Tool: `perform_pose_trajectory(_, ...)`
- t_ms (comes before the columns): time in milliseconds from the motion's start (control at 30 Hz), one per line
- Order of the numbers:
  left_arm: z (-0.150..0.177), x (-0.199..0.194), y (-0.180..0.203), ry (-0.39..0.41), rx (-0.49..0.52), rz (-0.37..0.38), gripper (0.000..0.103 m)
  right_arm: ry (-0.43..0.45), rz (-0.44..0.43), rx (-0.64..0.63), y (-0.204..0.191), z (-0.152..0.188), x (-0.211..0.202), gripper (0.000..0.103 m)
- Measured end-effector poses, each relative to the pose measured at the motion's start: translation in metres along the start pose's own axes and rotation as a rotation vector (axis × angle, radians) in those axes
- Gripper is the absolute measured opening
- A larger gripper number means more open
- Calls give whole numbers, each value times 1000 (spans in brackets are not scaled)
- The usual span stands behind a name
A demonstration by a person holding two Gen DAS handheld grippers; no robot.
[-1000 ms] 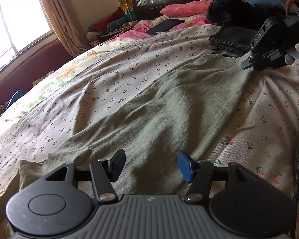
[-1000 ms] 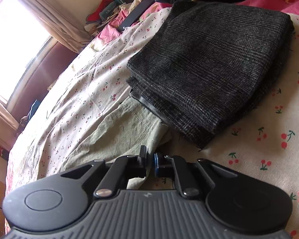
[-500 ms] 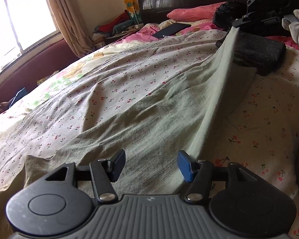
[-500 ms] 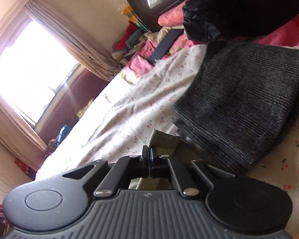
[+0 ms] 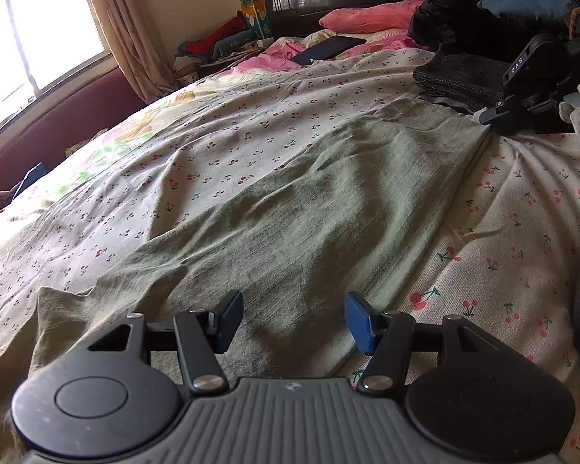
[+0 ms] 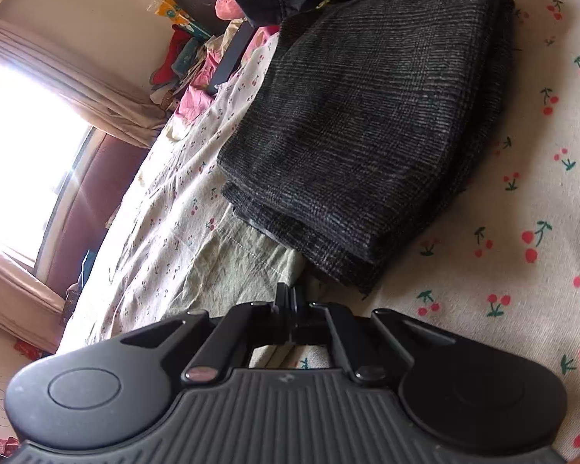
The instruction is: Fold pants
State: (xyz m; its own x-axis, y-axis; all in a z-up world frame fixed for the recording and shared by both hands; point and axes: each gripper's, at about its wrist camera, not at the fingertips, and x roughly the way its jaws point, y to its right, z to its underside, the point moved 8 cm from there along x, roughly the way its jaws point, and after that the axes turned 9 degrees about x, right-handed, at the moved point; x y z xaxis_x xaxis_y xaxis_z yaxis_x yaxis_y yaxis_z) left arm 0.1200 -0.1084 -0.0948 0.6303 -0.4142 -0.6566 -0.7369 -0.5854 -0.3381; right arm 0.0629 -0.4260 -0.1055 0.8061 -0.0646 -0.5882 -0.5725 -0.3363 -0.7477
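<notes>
the green pants (image 5: 321, 208) lie flat along the cherry-print bedsheet (image 5: 522, 232), far corner pinched in the right gripper (image 6: 292, 301). best to drag that edge taut first (left gripper (image 5: 292, 321) hangs spread, empty, over the near end). half a second ago the edge hung lifted; now it's back down.

Matt, crinkled green cloth pants (image 5: 328, 201)

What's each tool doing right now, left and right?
Left tool: open, holding nothing, above the green pants.
Right tool: shut at the far corner of the pants; whether fabric is pinched cannot be told.
</notes>
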Motion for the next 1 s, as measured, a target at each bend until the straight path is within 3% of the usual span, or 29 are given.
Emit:
perform_pose_trajectory(67, -1, 0, 0, 3, -5, -2, 71, -2, 3, -13, -3, 1, -1, 7)
perform_pose_trajectory(333, 4, -3, -2, 15, -17, 1, 71, -25, 22, 38, 3, 7, -10, 11)
perform_pose_trajectory(500, 6, -5, -5, 17, -29, -4, 71, -16, 46, 25, 4, 8, -9, 32)
perform_pose_trajectory(667, 7, -4, -6, 14, -42, -2, 71, -28, -10, 68, -3, 7, 8, 39)
perform_pose_trajectory(767, 8, -4, -6, 12, -42, -7, 71, -37, -57, 81, -14, 13, 23, 38)
perform_pose_trajectory(833, 8, -3, -6, 5, -45, -8, 71, -38, -42, 60, -20, 18, 33, 9)
perform_pose_trajectory(867, 7, -4, -6, 2, -45, -8, 71, -53, -36, 67, -22, 20, 36, 5)
perform_pose_trajectory(1000, -1, -14, -8, 40, -43, -24, 72, 13, -166, 70, -44, 6, 0, 4)
